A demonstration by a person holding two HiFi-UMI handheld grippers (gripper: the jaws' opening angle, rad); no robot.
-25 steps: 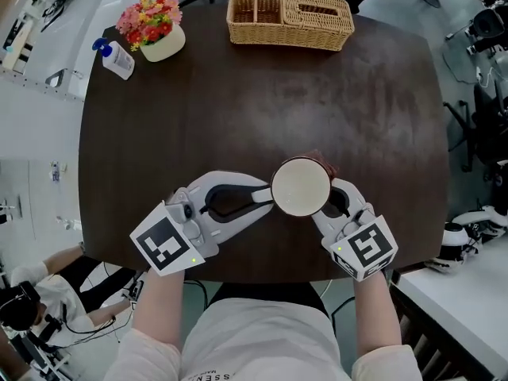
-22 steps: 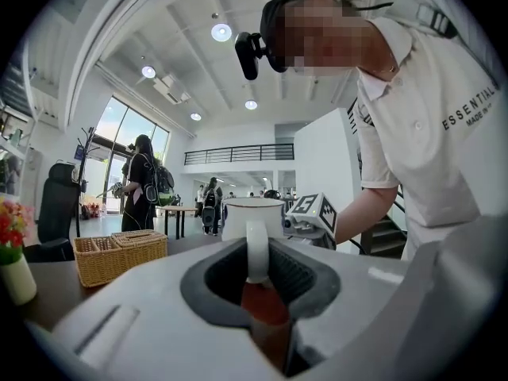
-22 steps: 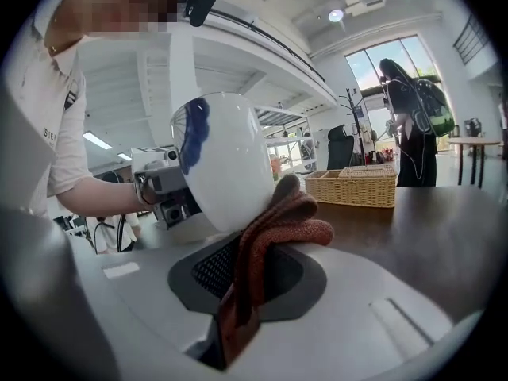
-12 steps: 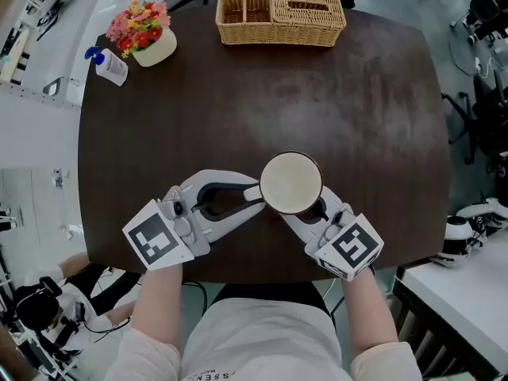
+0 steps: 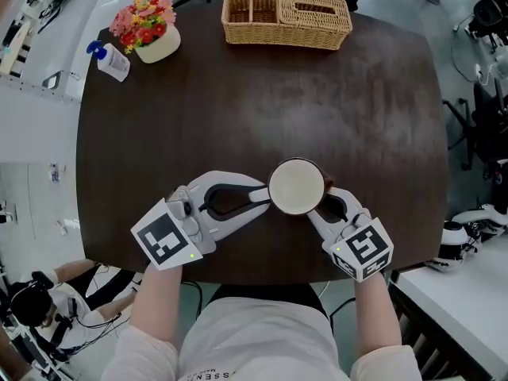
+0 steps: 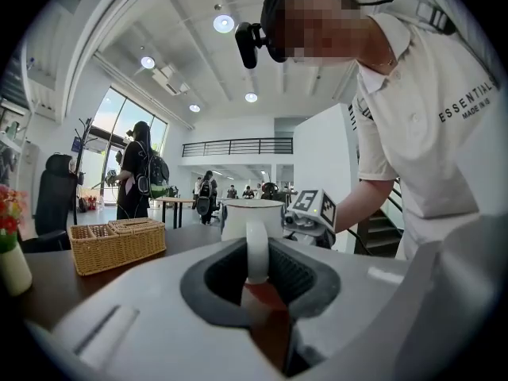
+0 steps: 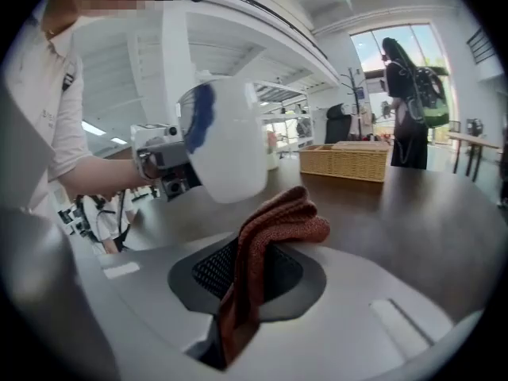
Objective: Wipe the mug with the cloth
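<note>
A white mug (image 5: 296, 186) is seen from above, held over the dark table (image 5: 238, 109). My left gripper (image 5: 262, 196) is shut on the mug's handle (image 6: 255, 248), which stands upright between its jaws. In the right gripper view the mug (image 7: 226, 141) hangs at upper left with a blue mark on its side. My right gripper (image 5: 329, 199) is shut on a folded rust-red cloth (image 7: 274, 236). The cloth's bunched end sticks out just below and right of the mug. In the head view the mug hides most of the cloth and the right fingertips.
A wicker basket (image 5: 287, 18) stands at the table's far edge. A pot of flowers (image 5: 148, 28) and a pump bottle (image 5: 107, 59) sit at the far left corner. The near table edge lies just under both grippers. People stand far off behind the basket (image 6: 117, 244).
The mug and both grippers drifted a little left, then back right. The cloth shows less beyond the mug's far rim than one second ago. Both grips are unchanged.
</note>
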